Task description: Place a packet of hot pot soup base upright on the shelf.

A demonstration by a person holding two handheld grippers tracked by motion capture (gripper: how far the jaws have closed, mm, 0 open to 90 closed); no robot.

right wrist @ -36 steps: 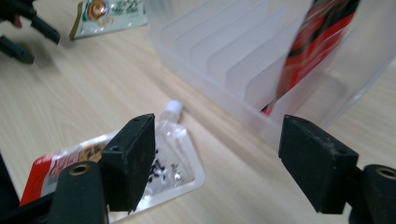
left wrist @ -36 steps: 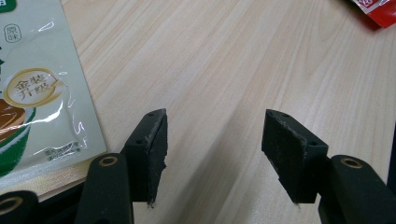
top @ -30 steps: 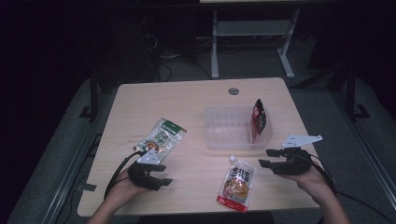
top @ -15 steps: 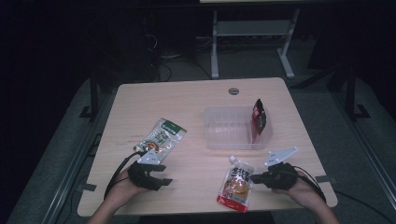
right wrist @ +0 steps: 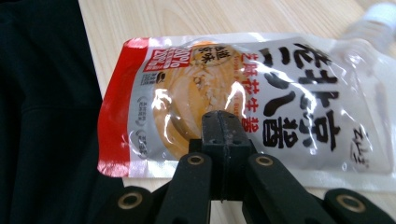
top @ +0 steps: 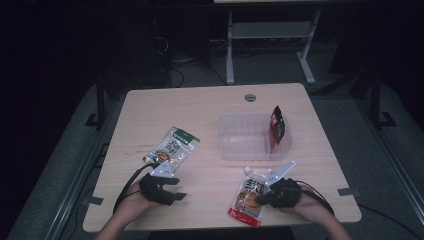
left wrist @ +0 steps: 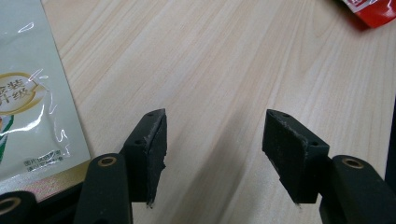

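Right gripper view: right gripper (right wrist: pixel 223 122) fingers are pressing together, nothing pinched, hovering at the red-and-white sauce pouch (right wrist: pixel 243 100) lying flat on the tabletop (top: pixel 200 107). Left gripper (left wrist: pixel 212 149) fingers are resting spread beside the green pouch (left wrist: pixel 28 88).

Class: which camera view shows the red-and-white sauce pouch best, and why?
The right gripper view: the sauce pouch lies close, its print plain. The high view shows it small beside the right gripper; the left gripper view catches a red corner.
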